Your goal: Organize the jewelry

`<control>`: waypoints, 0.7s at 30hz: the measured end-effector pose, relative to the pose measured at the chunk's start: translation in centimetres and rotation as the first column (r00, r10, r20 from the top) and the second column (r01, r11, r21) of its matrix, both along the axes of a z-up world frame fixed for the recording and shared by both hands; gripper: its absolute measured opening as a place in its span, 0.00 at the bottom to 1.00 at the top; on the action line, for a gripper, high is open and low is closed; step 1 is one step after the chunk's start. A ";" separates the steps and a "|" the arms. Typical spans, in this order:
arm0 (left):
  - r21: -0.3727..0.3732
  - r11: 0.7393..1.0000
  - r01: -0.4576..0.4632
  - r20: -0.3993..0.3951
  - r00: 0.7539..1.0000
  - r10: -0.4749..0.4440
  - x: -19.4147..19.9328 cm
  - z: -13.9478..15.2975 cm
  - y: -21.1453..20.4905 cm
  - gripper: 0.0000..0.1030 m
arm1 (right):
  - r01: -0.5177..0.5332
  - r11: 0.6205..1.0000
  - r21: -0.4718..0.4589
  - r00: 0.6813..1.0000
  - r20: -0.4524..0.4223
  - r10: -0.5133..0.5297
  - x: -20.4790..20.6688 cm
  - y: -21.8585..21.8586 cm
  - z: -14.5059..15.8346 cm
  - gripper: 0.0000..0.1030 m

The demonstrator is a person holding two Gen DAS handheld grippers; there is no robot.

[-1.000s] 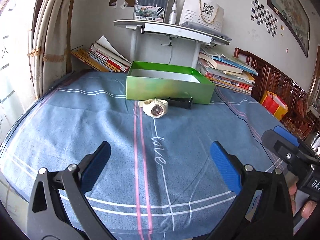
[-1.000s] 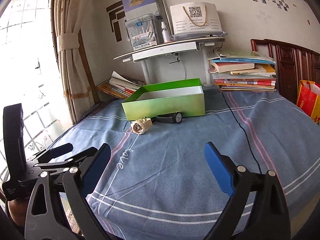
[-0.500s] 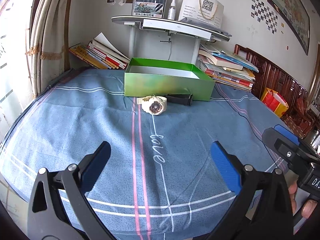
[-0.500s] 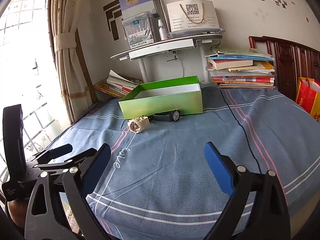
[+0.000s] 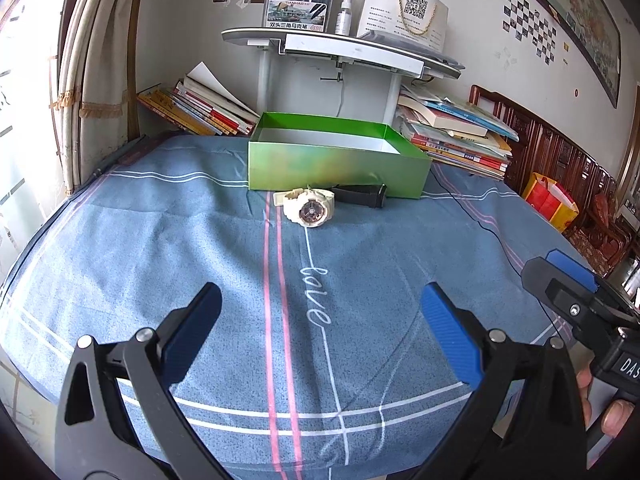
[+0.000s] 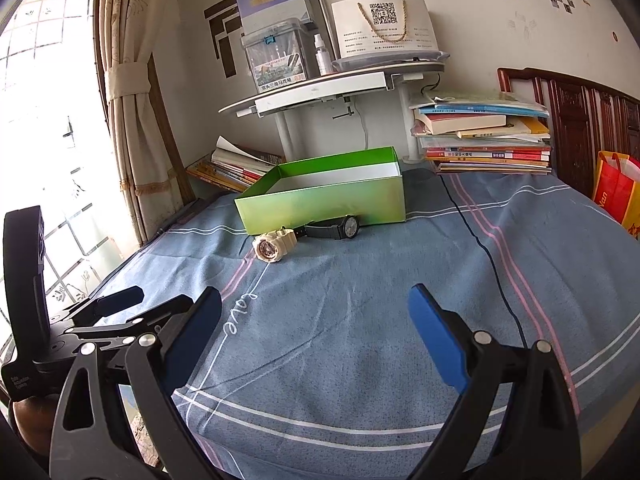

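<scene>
Left wrist: left gripper [image 5: 320,334] spread, empty; cream watch [image 5: 307,209] ahead. Right gripper [image 6: 314,338] spread too, black watch [image 6: 340,227] ahead.

1. Our left gripper [image 5: 320,330] hangs low with its blue-padded fingers [image 5: 448,332] spread wide and nothing between them.
2. Our right gripper [image 6: 314,330] sits level beside it, jaws just as wide and holding nothing.
3. Each gripper shows at the edge of the other's view.
4. Fingertips of our right hand [image 5: 608,408] curl around that gripper's handle.
</scene>
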State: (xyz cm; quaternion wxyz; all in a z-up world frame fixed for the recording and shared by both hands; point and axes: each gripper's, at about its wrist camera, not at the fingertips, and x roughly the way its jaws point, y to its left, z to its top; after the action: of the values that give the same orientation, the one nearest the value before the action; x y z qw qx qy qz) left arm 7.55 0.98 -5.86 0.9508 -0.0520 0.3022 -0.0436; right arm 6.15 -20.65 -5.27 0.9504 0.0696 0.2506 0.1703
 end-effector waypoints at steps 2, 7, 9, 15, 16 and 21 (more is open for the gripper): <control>0.000 1.000 0.000 -0.004 1.000 0.000 0.1 -0.1 0.0 0.96 | 0.000 1.000 0.001 1.000 -0.003 0.000 0.1 0.0 -0.1 0.90; 0.004 1.000 0.000 -0.014 1.000 0.000 0.7 -0.4 0.0 0.96 | 0.000 1.000 0.000 1.000 -0.012 0.000 0.5 -0.1 -0.4 0.90; 0.006 1.000 -0.003 -0.018 1.000 0.003 1.1 -0.5 0.1 0.96 | 0.000 1.000 0.000 1.000 -0.014 0.000 0.7 -0.1 -0.5 0.90; 0.010 1.000 -0.012 -0.043 0.999 0.012 3.8 -1.0 0.3 0.96 | 0.004 1.000 0.003 0.999 -0.032 -0.004 1.7 -0.5 -1.0 0.90; 0.011 1.000 -0.014 -0.046 0.999 0.015 4.2 -1.0 0.3 0.96 | 0.003 1.000 0.005 0.999 -0.036 -0.003 1.9 -0.6 -1.1 0.90; 0.045 0.999 -0.023 -0.070 0.997 0.026 7.7 -0.8 -0.7 0.96 | -0.002 1.000 0.002 0.998 -0.058 0.002 3.5 -0.7 -1.7 0.90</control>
State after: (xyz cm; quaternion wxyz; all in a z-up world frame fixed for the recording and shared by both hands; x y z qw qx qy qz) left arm 15.23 0.25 -6.70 0.9410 -0.0361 0.3358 -0.0233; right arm 9.67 -21.33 -7.00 0.9424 0.0754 0.2782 0.1696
